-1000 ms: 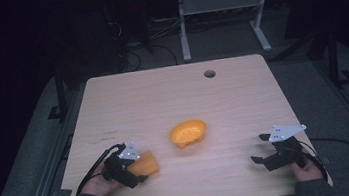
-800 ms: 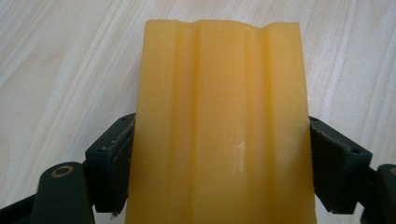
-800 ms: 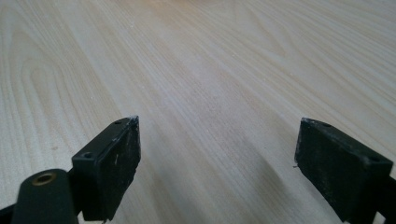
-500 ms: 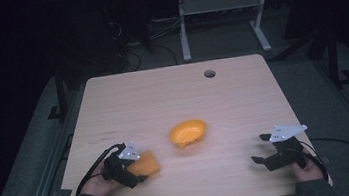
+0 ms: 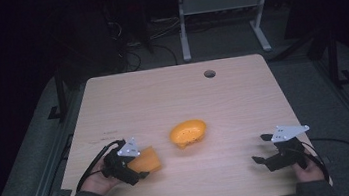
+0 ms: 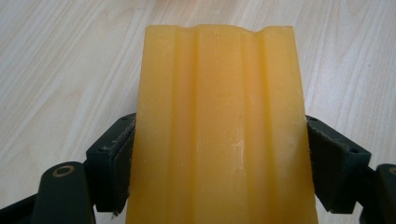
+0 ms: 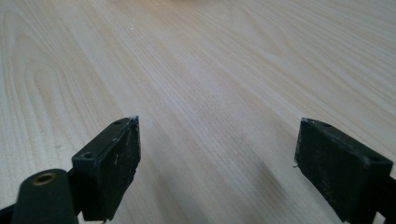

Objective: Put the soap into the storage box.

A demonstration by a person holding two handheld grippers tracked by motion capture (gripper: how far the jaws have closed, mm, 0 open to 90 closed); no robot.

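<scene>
Orange block [image 5: 147, 160] sits at seven o'clock on the worktop [image 5: 177, 97], bowl [image 5: 188, 132] at its two o'clock. Left gripper [image 6: 219, 154] fingers clamp it squarely; keep it level. Right gripper [image 7: 217, 163] fingers gape, empty.

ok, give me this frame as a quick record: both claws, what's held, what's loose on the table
left claw: shut on the orange ridged piece, jaws pressing its two sides
right claw: open, nothing between jaws, above bare wood
loose item: orange bowl, mid-table, apart from both claws
surface: wooden table, round hole near far edge
</scene>
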